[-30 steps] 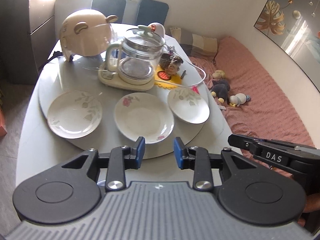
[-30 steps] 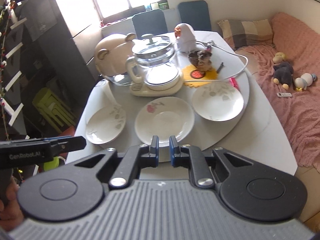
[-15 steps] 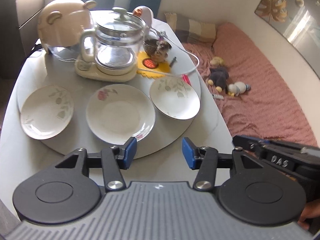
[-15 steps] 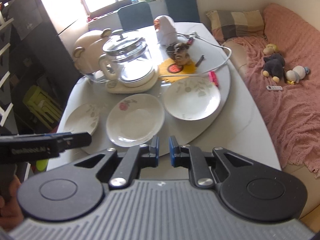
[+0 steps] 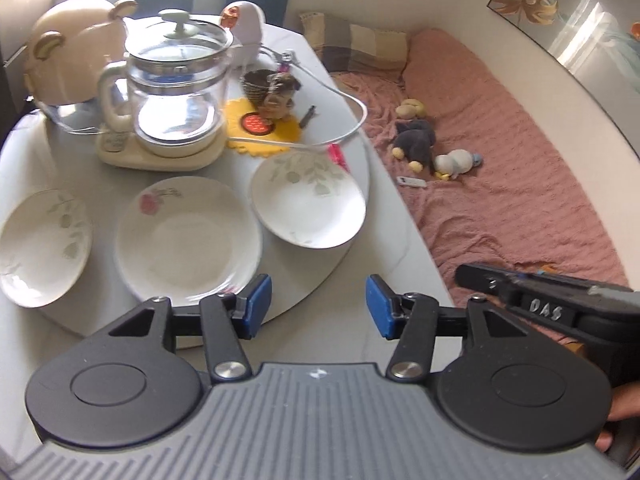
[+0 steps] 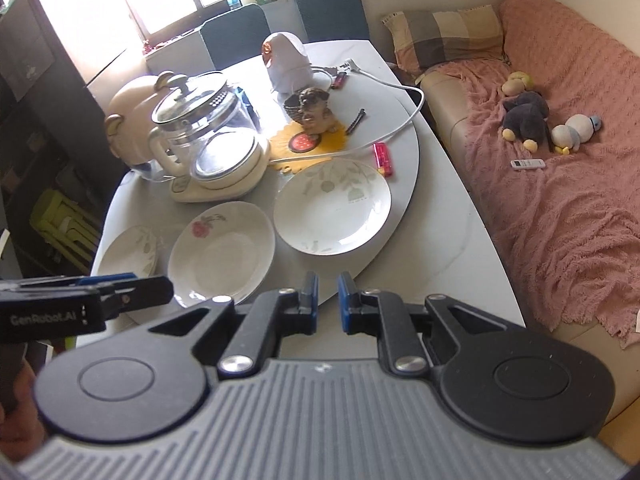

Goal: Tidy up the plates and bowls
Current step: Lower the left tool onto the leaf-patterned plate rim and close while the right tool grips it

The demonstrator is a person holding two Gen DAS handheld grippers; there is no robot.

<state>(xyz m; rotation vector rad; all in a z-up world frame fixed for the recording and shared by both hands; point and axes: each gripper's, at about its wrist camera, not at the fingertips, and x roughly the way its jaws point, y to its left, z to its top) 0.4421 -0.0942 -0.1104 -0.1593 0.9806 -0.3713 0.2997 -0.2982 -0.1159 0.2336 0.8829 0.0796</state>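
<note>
Three white dishes lie in a row on the grey turntable point(image 5: 352, 240): a leaf-pattern dish at the left point(image 5: 40, 240), a rose-pattern plate in the middle point(image 5: 188, 240), a leaf-pattern dish at the right point(image 5: 308, 200). They also show in the right wrist view: left dish point(image 6: 128, 256), rose plate point(image 6: 224, 256), right dish point(image 6: 332, 208). My left gripper point(image 5: 316, 306) is open and empty, above the turntable's near edge, just right of the rose plate. My right gripper point(image 6: 328, 304) is shut and empty, hovering before the right dish.
A glass kettle on a cream base point(image 5: 176, 96), a bear-shaped cover point(image 5: 72, 68), a yellow mat with a dog figurine point(image 5: 276, 96), a white cable and a pink lighter point(image 6: 383, 156) stand behind the dishes. A pink-covered sofa with soft toys point(image 5: 420, 140) lies to the right.
My left gripper's jaws have opened wider and it has moved closer and rightward. My right gripper has swung right toward the right dish and stayed shut.
</note>
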